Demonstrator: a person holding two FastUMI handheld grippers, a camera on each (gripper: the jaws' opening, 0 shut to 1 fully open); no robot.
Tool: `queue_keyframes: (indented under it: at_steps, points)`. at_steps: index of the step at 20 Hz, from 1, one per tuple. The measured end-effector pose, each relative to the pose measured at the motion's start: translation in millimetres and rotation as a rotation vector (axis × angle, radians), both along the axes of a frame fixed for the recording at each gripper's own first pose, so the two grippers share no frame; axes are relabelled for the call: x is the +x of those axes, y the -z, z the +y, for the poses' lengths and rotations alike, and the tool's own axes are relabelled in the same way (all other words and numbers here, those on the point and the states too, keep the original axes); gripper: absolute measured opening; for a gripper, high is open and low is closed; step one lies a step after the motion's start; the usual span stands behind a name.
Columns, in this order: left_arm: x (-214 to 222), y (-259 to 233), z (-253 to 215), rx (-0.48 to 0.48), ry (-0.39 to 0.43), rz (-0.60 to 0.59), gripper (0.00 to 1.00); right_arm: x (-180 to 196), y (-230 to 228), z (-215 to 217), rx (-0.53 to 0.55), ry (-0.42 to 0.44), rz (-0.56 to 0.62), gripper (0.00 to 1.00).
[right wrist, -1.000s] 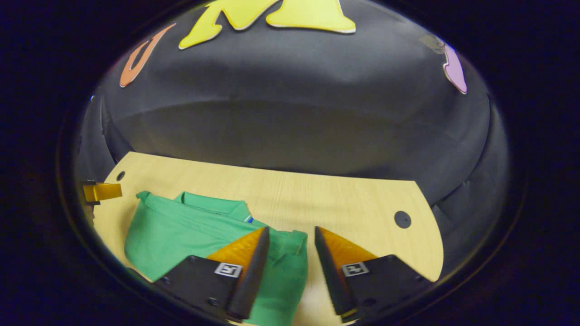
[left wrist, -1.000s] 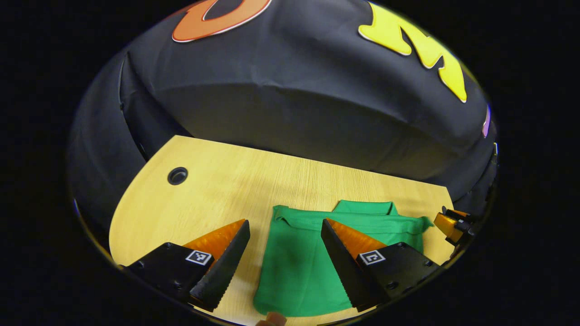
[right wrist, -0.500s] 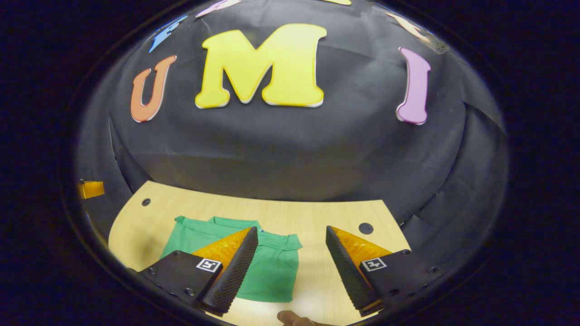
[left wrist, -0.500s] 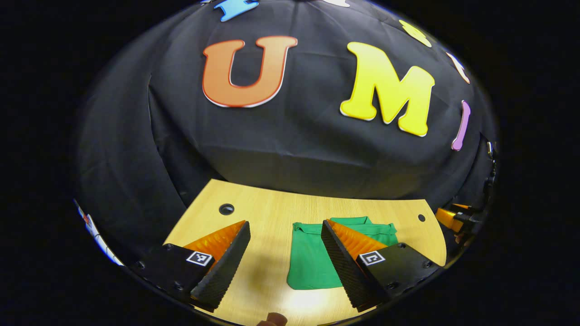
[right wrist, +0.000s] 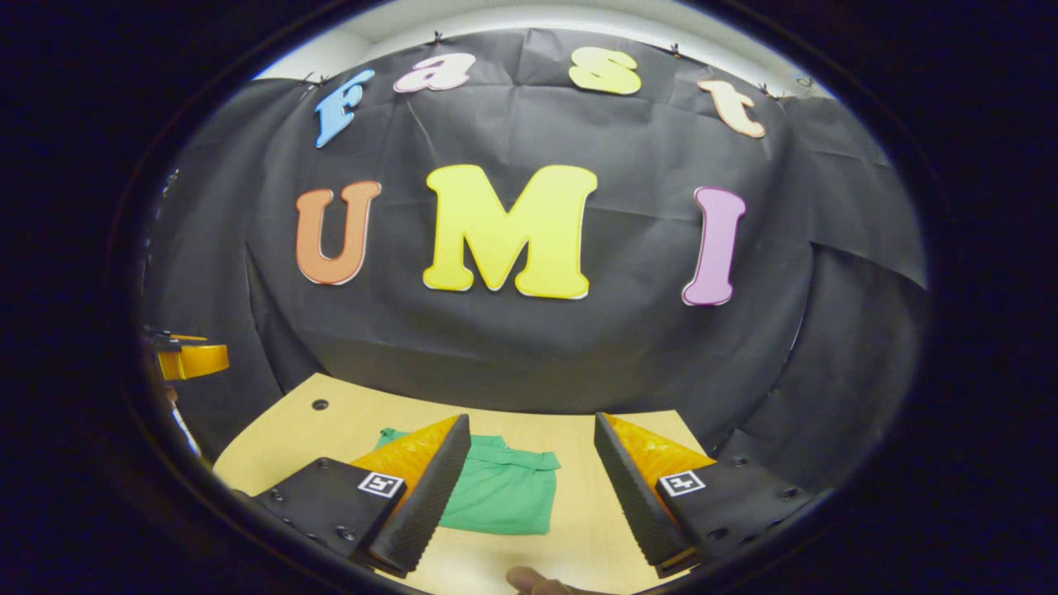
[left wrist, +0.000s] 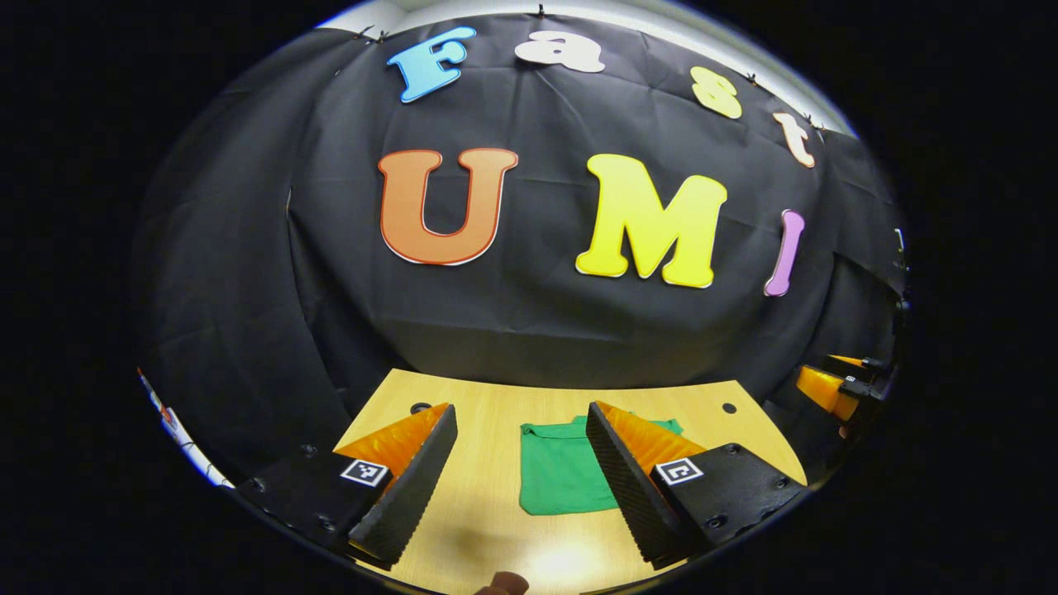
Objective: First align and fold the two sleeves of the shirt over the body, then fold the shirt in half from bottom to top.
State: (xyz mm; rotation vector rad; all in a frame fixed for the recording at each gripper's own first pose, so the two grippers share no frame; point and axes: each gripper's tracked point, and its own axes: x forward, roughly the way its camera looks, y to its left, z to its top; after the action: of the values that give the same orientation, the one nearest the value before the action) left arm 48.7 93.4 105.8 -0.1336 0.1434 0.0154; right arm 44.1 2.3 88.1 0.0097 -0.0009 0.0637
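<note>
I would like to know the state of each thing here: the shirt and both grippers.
green shirt: folded into a compact rectangle, lying flat on the wooden table, not held.
left gripper: open, holding nothing.
right gripper: open, holding nothing.

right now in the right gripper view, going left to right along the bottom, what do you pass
The other gripper at the far left edge → this gripper's own left finger → folded green shirt → bare wooden table → own right finger.
</note>
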Motion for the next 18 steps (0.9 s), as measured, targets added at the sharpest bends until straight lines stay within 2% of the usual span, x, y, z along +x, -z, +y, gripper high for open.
queue_keyframes:
  at_steps: [3,7,11,18]
  points:
    - [-28,5,-3,0.06,-0.007,-0.027,1.0,-37,-5,11,-0.006,-0.038,-0.045,0.96]
    - [-59,4,-10,0.15,-0.017,-0.076,1.0,-80,-1,16,-0.017,-0.027,-0.085,0.94]
    - [-81,8,-24,0.143,0.001,-0.086,1.0,-113,14,22,0.013,-0.012,-0.092,0.94]
    - [-104,3,-40,0.145,0.024,-0.136,1.0,-134,24,15,-0.008,0.052,-0.105,0.94]
